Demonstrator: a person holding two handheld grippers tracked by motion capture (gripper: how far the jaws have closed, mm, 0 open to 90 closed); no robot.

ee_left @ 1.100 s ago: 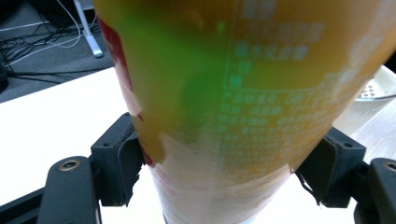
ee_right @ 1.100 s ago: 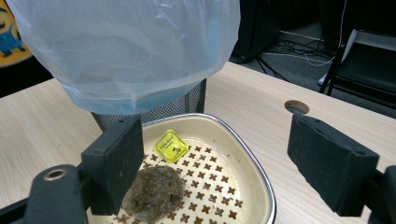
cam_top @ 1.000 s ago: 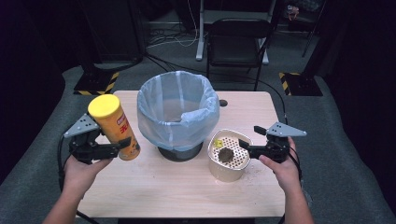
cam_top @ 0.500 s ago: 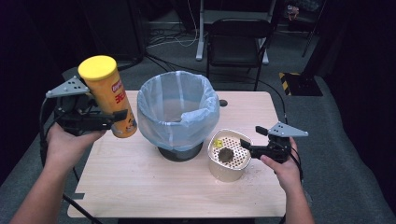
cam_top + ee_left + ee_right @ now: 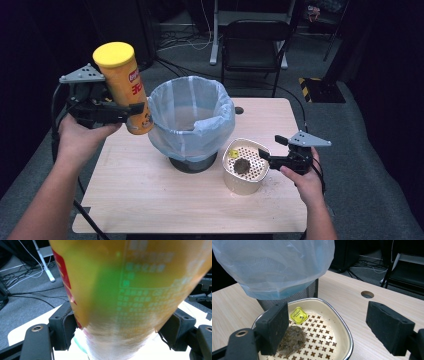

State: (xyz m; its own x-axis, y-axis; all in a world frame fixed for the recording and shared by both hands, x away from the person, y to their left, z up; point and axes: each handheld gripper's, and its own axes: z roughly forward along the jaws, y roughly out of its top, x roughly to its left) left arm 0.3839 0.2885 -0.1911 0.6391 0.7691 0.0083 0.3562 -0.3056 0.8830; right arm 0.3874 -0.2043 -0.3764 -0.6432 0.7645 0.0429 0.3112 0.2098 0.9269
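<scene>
A tall yellow chip can (image 5: 125, 85) with a yellow lid hangs in the air, tilted, just left of the bin. My left gripper (image 5: 131, 111) is shut on its lower half. In the left gripper view the can (image 5: 130, 285) stands close between both jaws. A mesh bin (image 5: 192, 120) lined with a pale blue bag stands mid-table. To its right sits a cream perforated bowl (image 5: 250, 182) holding a brown lump (image 5: 242, 166) and a small yellow tag (image 5: 233, 153). My right gripper (image 5: 265, 156) is open at the bowl's right rim (image 5: 342, 325), one jaw over the lump (image 5: 292, 338).
The light wooden table (image 5: 150, 200) has a cable hole (image 5: 239, 110) behind the bin. A black chair (image 5: 255, 42) stands beyond the far edge, with cables on the floor. The bin's bag (image 5: 277, 265) overhangs close to the bowl.
My left gripper has lifted the chip can off the table, up and back beside the bin's rim. The right gripper has stayed by the bowl.
</scene>
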